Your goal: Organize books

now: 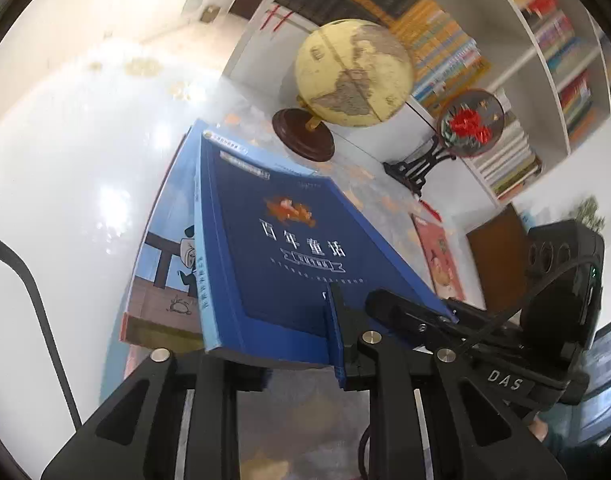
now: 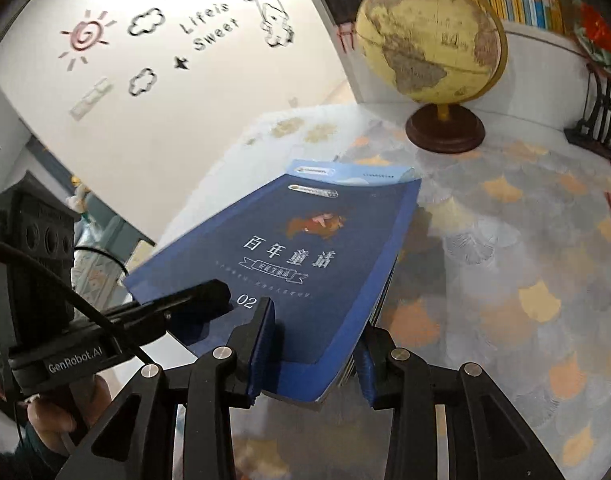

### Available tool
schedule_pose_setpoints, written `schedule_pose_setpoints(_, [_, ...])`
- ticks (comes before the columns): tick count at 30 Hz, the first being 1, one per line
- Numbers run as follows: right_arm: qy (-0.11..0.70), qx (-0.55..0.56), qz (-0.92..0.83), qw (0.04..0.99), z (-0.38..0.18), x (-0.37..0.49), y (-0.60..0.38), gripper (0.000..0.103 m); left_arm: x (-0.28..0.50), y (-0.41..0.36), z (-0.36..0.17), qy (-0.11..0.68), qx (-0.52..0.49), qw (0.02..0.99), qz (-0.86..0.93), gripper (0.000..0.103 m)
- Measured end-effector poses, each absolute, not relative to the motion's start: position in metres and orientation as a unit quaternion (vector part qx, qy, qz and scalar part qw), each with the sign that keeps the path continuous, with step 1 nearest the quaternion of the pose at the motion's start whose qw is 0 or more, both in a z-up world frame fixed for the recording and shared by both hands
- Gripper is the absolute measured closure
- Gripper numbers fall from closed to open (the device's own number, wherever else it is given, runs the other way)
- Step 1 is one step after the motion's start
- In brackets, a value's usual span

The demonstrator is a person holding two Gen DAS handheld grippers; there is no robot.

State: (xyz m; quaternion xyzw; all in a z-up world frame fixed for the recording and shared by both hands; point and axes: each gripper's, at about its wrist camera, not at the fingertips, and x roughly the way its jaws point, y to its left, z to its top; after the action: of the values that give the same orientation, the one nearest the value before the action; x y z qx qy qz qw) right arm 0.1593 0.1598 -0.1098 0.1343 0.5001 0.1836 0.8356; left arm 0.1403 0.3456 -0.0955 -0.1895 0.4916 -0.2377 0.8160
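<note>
So I've got both tools on the dark blue book (image 2: 301, 264) right now, lifted off the surface (image 2: 505, 260) in front of the globe (image 2: 429, 40). My right tool (image 2: 313, 344) is clamped on its near edge, one pad on the cover and one underneath, and my left tool (image 1: 265, 344) is pinching the same edge beside it. A light blue book (image 1: 165, 248) sits right under it and seems to ride along, though I can't tell if it's in the grip. I'd say I'm maybe midway: two books gathered, nothing shelved yet, and a pink book (image 1: 439, 256) lies flat nearer the shelves (image 1: 545, 60) behind the globe.
</note>
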Motion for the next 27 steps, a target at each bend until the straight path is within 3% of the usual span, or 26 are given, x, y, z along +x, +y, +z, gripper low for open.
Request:
schedule_pose_setpoints(8, [0.516, 0.147, 0.159, 0.829, -0.128, 0.17, 0.176, 0.067, 0.157, 0.362, -0.121, 0.519, -0.213, 0.798, -0.222, 0.077])
schedule_pose_setpoints(27, [0.55, 0.129, 0.13, 0.815, -0.165, 0.182, 0.191, 0.06, 0.142, 0.406, -0.143, 0.53, -0.235, 0.801, -0.15, 0.074])
